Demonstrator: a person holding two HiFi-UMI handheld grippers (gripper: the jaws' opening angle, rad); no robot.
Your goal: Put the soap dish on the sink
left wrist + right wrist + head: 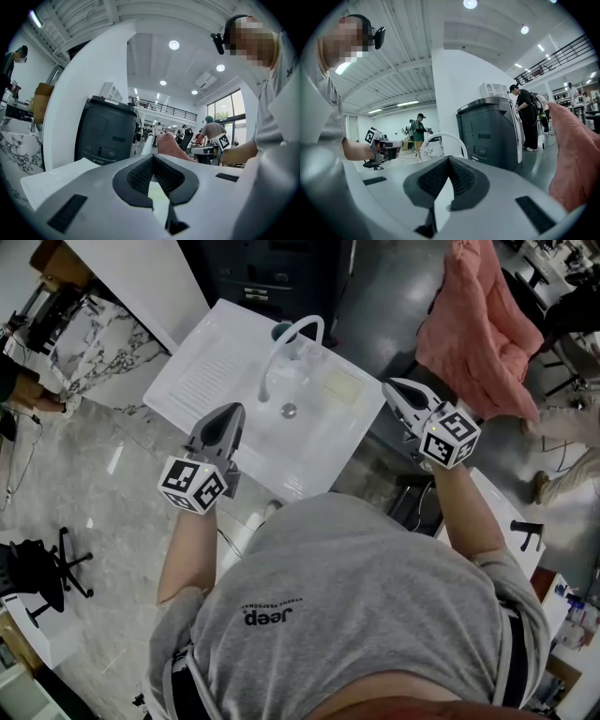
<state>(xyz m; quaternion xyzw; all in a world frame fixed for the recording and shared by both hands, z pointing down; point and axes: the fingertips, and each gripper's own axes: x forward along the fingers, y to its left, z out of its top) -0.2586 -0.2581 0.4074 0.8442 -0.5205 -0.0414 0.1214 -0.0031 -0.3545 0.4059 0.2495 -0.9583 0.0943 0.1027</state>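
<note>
Currently, the pale yellow-green, rectangular translucent soap dish [342, 387] lies flat on the right-hand ledge of the white rectangular sink [202, 381]. It sits just right of the white arched faucet [281, 343] and up and to the right of the round metal drain [289, 410]. The left hand-held gripper [234, 412] hangs over the sink's near left part, well apart from the dish, with the faucet's base between them. In its own view its jaws [153, 158] are pressed together at the tips, nothing between the ribbed black pads. The right hand-held gripper [390, 386] is at the sink's right edge, near the dish but not touching it; the dish lies to its left, between the two tools and closer to this one. The right gripper view shows its jaws [449, 159] likewise closed tip to tip and empty, pointing past the faucet arc toward a dark grey cabinet [490, 136]. A crumpled pink cloth [478, 324] hangs beyond the right hand-held gripper, clear of the sink. Each tool's marker cube faces the head camera.
</note>
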